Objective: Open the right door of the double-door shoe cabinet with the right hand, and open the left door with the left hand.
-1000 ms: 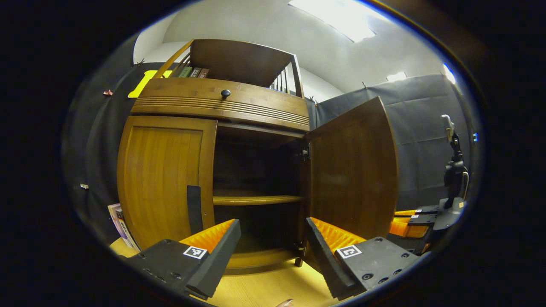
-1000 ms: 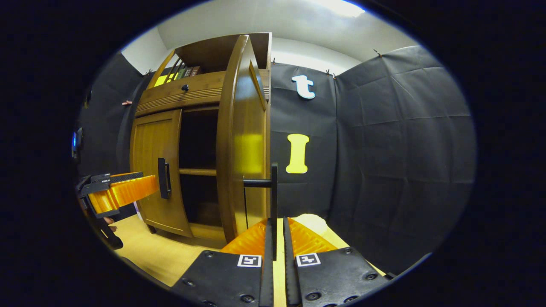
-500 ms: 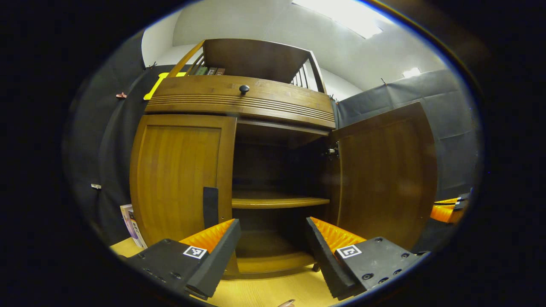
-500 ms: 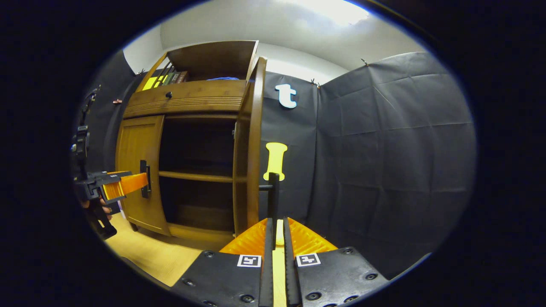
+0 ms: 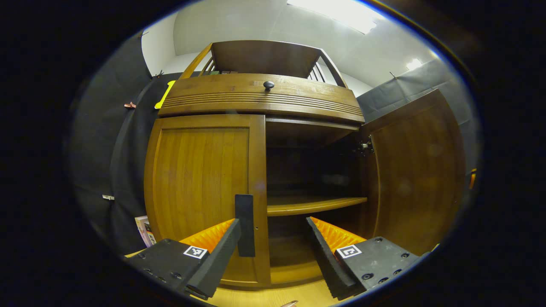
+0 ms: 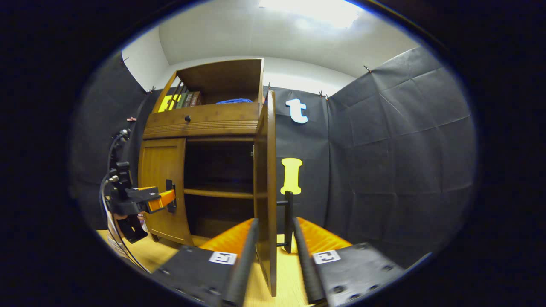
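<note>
Two tools work at the shoe cabinet (image 5: 260,91). In the right gripper view the right tool (image 6: 273,251) has its fingers parted, straddling the edge of the right door (image 6: 266,192), which stands swung wide; its handle (image 6: 288,221) lies between the fingers. In the left gripper view the left tool (image 5: 273,251) gapes open before the closed left door (image 5: 200,179), the left handle (image 5: 245,225) just beside one finger.
</note>
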The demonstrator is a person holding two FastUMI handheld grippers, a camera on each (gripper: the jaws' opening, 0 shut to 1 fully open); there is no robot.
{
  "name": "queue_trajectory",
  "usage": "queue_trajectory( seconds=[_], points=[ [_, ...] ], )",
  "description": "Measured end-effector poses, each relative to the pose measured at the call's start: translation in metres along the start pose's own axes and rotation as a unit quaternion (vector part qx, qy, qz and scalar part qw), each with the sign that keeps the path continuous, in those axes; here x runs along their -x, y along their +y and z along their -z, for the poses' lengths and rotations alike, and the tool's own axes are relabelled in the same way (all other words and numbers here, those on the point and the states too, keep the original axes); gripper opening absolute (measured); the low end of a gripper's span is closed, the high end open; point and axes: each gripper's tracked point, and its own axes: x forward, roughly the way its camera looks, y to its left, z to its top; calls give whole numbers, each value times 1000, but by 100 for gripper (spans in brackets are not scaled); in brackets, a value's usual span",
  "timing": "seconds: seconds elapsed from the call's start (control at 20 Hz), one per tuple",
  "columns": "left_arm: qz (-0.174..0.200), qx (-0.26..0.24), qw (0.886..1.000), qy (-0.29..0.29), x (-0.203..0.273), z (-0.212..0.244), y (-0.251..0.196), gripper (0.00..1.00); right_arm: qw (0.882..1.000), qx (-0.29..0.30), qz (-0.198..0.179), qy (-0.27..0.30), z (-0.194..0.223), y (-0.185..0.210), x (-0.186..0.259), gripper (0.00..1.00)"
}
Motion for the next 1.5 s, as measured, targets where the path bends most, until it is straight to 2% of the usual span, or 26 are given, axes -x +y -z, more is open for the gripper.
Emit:
queue_trajectory(
  seconds=[0.1, 0.2, 0.4, 0.45, 0.6, 0.65, 0.7, 1.0, 1.05, 1.15, 1.25, 1.45, 1.5],
  points=[
    [4, 0, 1000, -8, -14, 3, 3, 92, 1000, 7, 16, -3, -2, -9, -5, 89],
    [-1, -10, 1000, -15, -26, 6, 8, 92, 1000, 3, 18, 3, 2, -10, -7, 93],
    [-38, -29, 999, -22, -42, 15, 26, 84, 1000, 0, 20, 21, 9, -12, -9, 93],
    [-40, -28, 998, -32, -43, 11, 27, 85, 999, 5, 23, 21, 10, -12, -12, 93],
    [-52, -20, 997, -51, -43, 7, 34, 73, 999, 15, 34, 26, 13, -16, -16, 93],
    [-58, -27, 997, -50, -44, 7, 36, 75, 999, 13, 33, 29, 14, -16, -19, 93],
    [-60, -34, 997, -46, -46, 9, 38, 72, 999, 10, 30, 30, 16, -16, -16, 93],
    [-54, -47, 997, -14, -68, 36, 37, 72, 999, 12, 25, 35, 19, -13, -20, 93],
    [-58, -48, 997, -13, -70, 38, 40, 69, 999, 14, 26, 35, 19, -12, -21, 93],
    [-74, -45, 996, -21, -73, 35, 48, 52, 999, 17, 29, 32, 18, -14, -22, 93],
    [-68, -23, 997, -25, -70, 36, 46, 36, 999, 16, 29, 33, 18, -13, -23, 93],
    [-65, -24, 997, -14, -67, 37, 47, 33, 999, 10, 18, 39, 19, -1, -22, 93],
    [-59, -19, 998, -10, -66, 37, 47, 29, 999, 10, 13, 40, 19, 4, -19, 93]
  ],
)
